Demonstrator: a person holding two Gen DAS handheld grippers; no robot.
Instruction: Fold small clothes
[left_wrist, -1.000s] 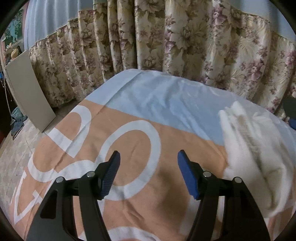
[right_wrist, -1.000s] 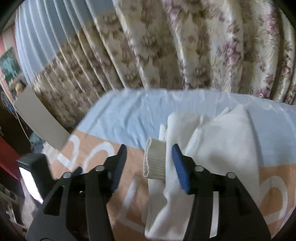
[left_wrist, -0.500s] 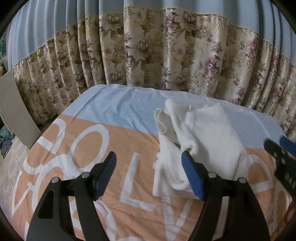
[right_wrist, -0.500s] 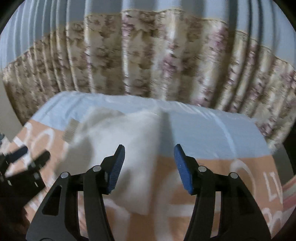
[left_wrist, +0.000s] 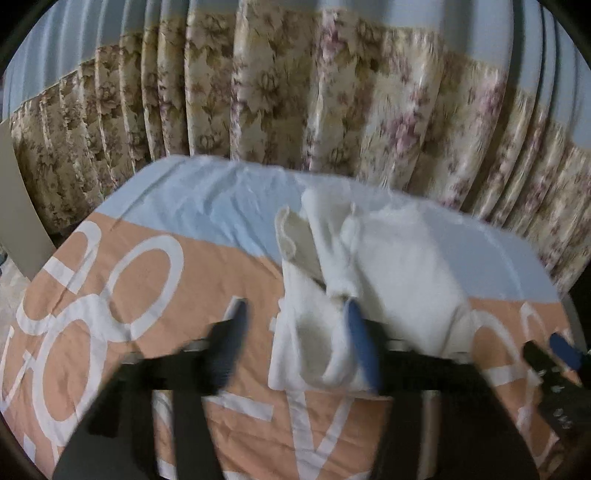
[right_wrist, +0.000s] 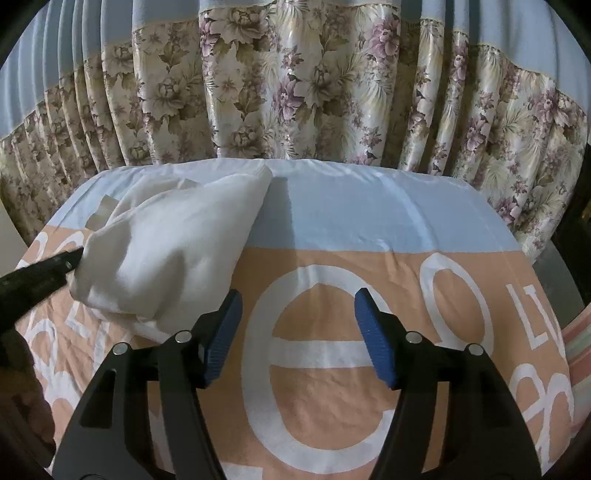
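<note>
A white garment (left_wrist: 399, 266) lies loosely folded on the orange and blue bed cover (left_wrist: 147, 295), with a ribbed cuff at its left. My left gripper (left_wrist: 297, 336) is blurred and hovers at the garment's near left edge. Its jaws are closing with the left fold between them, and the left pad still stands clear of the cloth. My right gripper (right_wrist: 295, 332) is over bare cover, to the right of the garment (right_wrist: 173, 243). Its jaws are opening with nothing between them. The left gripper's tip (right_wrist: 40, 273) shows at the garment's left, and the right gripper's tip (left_wrist: 561, 350) shows at the far right.
A flowered curtain (right_wrist: 295, 92) hangs close behind the bed's far edge. A pale board (left_wrist: 14, 206) leans beside the bed at the left. The cover (right_wrist: 369, 221) with its large white letters stretches to the right of the garment.
The left gripper swung right, so the garment now lies in front of it. The right gripper left the ribbed cuff it had between its jaws and moved right, jaws wider.
</note>
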